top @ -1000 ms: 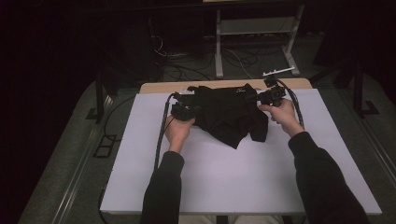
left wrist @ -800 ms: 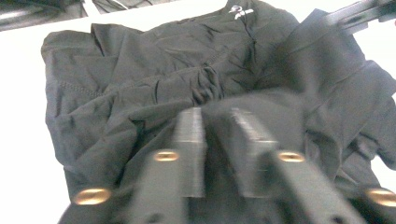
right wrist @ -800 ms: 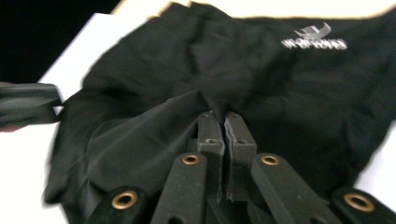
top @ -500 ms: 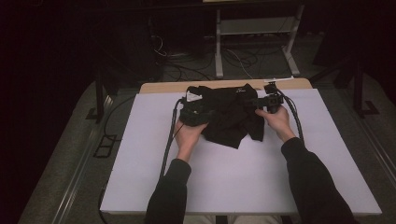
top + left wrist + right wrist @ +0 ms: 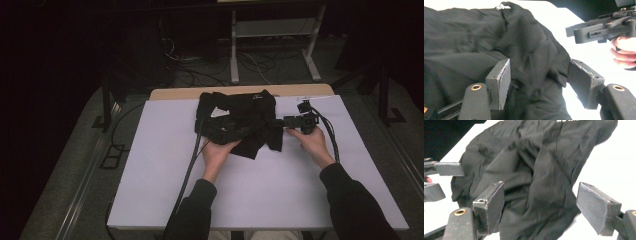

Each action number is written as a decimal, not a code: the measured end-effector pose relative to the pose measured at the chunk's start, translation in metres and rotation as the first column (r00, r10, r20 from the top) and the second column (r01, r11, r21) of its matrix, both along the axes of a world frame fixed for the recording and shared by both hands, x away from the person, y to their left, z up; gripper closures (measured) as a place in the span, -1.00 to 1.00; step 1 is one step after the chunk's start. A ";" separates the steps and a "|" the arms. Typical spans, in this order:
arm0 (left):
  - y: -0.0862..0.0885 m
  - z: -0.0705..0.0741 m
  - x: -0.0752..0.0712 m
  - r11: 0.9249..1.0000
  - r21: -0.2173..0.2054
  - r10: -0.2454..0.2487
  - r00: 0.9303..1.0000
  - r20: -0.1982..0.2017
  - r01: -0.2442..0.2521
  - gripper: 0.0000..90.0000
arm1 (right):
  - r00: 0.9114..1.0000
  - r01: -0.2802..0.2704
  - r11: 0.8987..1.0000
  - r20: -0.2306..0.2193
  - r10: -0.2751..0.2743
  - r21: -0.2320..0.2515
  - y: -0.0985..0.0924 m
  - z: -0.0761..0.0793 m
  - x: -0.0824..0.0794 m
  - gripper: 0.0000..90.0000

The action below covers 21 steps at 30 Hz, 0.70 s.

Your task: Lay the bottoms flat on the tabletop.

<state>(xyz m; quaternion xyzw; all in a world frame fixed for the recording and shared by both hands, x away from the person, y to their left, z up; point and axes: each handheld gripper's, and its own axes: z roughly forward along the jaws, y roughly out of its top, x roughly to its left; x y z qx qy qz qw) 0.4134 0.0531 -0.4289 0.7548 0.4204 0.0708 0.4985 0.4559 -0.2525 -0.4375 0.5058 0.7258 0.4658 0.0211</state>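
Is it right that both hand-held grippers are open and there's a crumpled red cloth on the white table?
Not quite. The garment is black, not red, as the high view shows. The rest holds: it lies crumpled on the white table, and both the left hand-held gripper and the right hand-held gripper are open.

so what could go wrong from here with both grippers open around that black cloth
1. The left gripper has bunched folds of the black garment between its open jaws; closing could pinch several layers instead of one edge.
2. The right gripper sits close opposite, so the two might collide over the cloth.
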 end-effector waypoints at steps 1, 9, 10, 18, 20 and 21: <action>0.000 0.000 0.000 1.000 0.000 0.000 1.000 0.000 0.000 -0.21 | 1.000 0.000 1.000 0.000 0.000 0.000 0.000 0.000 0.000 -0.51; -0.019 -0.014 -0.004 0.999 -0.025 -0.046 0.998 -0.046 0.045 -0.12 | 0.999 -0.015 0.999 -0.041 0.013 -0.040 -0.001 -0.008 -0.026 -0.53; -0.021 -0.015 -0.004 0.998 -0.025 -0.050 0.997 -0.050 0.049 -0.12 | 0.999 -0.015 0.999 -0.041 0.013 -0.040 -0.001 -0.008 -0.026 -0.53; -0.035 -0.023 -0.006 0.997 -0.017 -0.071 0.994 -0.085 0.069 0.00 | 0.996 0.005 0.999 -0.091 -0.009 -0.044 -0.008 -0.013 -0.043 -0.47; -0.041 -0.027 -0.004 0.997 -0.026 -0.080 0.991 -0.108 0.077 0.04 | 0.995 0.004 0.999 -0.101 -0.008 -0.040 -0.009 -0.016 -0.047 -0.45; -0.041 -0.027 -0.004 0.997 -0.026 -0.080 0.991 -0.108 0.077 0.05 | 0.995 0.002 0.999 -0.102 -0.006 -0.041 -0.009 -0.017 -0.049 -0.43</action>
